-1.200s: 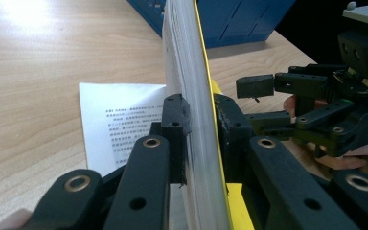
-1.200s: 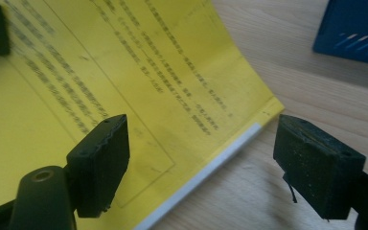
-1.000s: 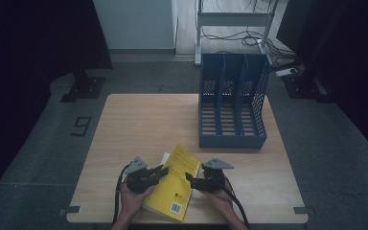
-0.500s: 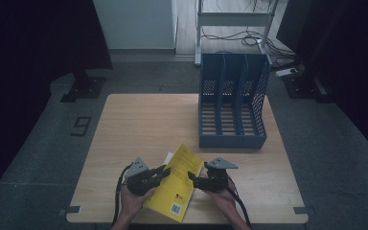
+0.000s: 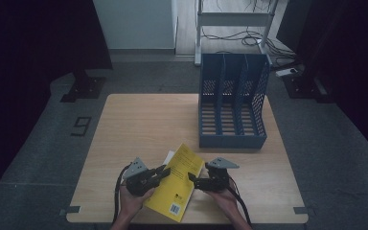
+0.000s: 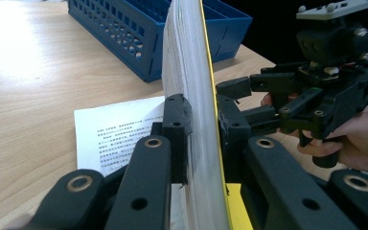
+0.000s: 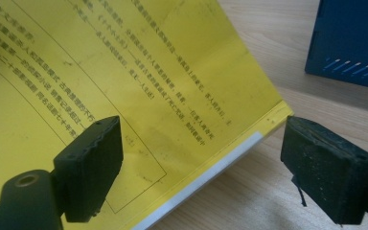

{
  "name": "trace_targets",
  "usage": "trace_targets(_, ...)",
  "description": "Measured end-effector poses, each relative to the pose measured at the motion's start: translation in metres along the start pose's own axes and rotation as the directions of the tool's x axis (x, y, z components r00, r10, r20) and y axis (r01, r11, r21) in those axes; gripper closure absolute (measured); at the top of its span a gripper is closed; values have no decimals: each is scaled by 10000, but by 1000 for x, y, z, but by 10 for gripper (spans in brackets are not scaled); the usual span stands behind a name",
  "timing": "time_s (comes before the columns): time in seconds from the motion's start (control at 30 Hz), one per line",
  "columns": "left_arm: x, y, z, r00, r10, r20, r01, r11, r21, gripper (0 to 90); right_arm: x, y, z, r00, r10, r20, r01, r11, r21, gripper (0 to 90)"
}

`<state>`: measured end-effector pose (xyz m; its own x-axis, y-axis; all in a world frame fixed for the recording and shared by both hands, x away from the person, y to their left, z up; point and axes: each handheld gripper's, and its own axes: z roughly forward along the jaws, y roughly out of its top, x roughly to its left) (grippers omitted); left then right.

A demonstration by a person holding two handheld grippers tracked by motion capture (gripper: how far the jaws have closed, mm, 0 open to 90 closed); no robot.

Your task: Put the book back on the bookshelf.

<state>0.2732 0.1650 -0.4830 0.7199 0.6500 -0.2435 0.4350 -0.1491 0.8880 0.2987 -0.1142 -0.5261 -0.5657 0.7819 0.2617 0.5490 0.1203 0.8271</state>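
A lab or recording studio, by the look of it: one bare wooden table (image 5: 143,129) stands on grey carpet (image 5: 43,158), black curtains (image 5: 33,43) hang left and right, and at the far side loose cables (image 5: 230,40) trail under a metal rack (image 5: 235,19).

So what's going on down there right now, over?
Left gripper clamped on the yellow book. Right gripper has just been opening, jaws wide beside the cover. Loose sheet under the book; blue file rack stands clear behind.
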Motion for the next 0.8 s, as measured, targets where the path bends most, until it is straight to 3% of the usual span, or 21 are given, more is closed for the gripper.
trace_targets(0.8, -6, 7, -10, 9990, 335, 307, -323, 9987, -396, 781, -8, -2, 2, 9947, 362, -958, -387, 9990, -235, 104)
